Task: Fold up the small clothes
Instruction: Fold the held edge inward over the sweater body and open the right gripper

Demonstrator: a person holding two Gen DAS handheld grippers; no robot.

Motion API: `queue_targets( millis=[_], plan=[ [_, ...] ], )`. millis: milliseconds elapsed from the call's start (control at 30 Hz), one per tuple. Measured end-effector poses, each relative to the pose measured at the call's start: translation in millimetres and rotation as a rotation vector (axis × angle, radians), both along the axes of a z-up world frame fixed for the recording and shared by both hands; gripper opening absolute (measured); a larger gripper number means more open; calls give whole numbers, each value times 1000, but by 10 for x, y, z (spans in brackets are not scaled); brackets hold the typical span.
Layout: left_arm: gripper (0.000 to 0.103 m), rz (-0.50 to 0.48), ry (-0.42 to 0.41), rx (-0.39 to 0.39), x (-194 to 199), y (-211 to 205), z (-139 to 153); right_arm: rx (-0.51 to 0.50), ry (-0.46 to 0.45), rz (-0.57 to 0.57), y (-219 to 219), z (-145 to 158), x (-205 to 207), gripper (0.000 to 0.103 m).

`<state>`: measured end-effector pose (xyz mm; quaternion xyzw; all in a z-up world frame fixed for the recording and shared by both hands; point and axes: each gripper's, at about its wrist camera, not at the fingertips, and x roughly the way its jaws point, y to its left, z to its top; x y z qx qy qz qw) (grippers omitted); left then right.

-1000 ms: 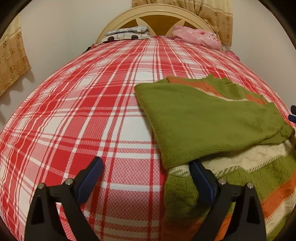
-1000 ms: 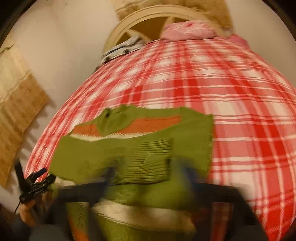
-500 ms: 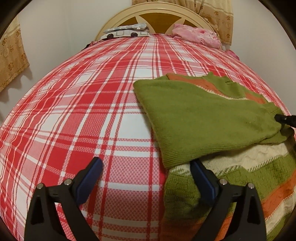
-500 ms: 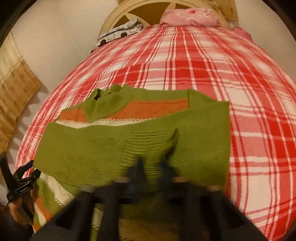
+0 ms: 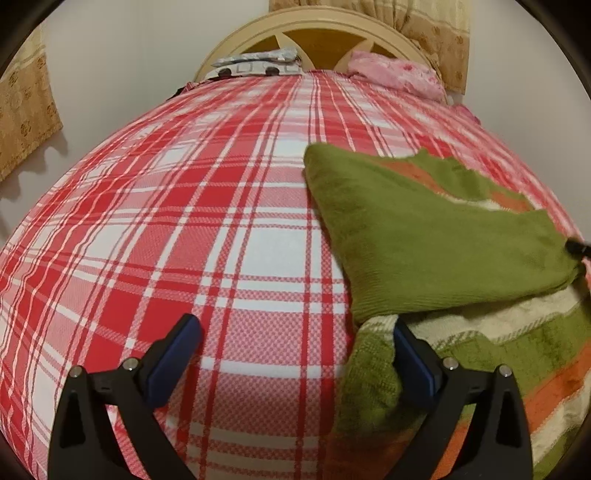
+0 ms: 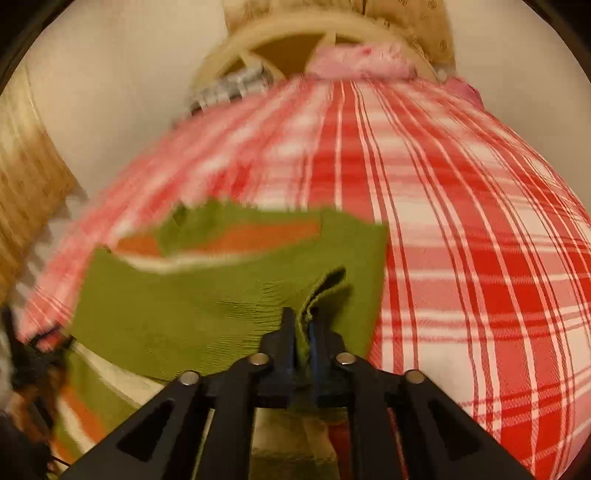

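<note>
A green knitted sweater (image 5: 424, 240) with orange and cream stripes lies on the bed, one sleeve folded across its chest. In the left wrist view my left gripper (image 5: 295, 343) is open near the sweater's lower left corner. Its right finger (image 5: 413, 354) rests on the knit and the left one is over the bedsheet. In the blurred right wrist view my right gripper (image 6: 303, 321) pinches the sleeve cuff (image 6: 325, 284) of the sweater (image 6: 184, 302). Its jaws are opening a little, with green fabric still between the pads. The right gripper's tip (image 5: 576, 247) shows at the right edge of the left wrist view.
The bed has a red and white plaid sheet (image 5: 221, 221). A cream headboard (image 5: 314, 33), a pink pillow (image 5: 395, 72) and a grey patterned pillow (image 5: 255, 62) are at the far end. A curtain (image 5: 26, 110) hangs on the left wall.
My right gripper went from wide open to closed on the sleeve cuff, and the cuff now stands up from the sweater. The left gripper has stayed where it was.
</note>
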<state>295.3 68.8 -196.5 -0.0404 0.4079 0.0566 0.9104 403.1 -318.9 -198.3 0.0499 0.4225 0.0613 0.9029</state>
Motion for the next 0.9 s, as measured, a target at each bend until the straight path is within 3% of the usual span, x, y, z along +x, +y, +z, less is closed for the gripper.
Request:
queue_targets(
  millis=[33,67,200,300,400,467,567,600,733,800,900],
  plan=[
    [101,4,-29,-6,-69,6,63,-29,3,5,38,-20,-13,66],
    [101,7,-51,-4,-114,2,112,-23,-15,24,68,-12,-54,96],
    [101,17,-118,37,-141,-57,316,-49,-80,-5,59,132,-179,96],
    [103,32,-123,50,34,-50,390,-9,-141,-11,72,293,-241,96],
    [103,30,-42,116,320,-74,237,46,-175,65,240,370,-262,96],
    [103,50,28,158,455,-36,47,71,-114,162,417,263,-192,97],
    [103,64,64,70,457,130,-63,61,62,177,494,-139,-44,97],
    [103,73,70,49,449,173,-63,56,75,164,469,-246,-42,97],
    [103,63,59,-11,338,242,-33,31,12,155,496,-158,-208,97],
    [103,59,49,4,241,197,-23,69,-21,161,456,-102,-282,97],
    [103,62,68,-6,233,219,-48,49,37,160,422,-280,-235,97]
  ],
)
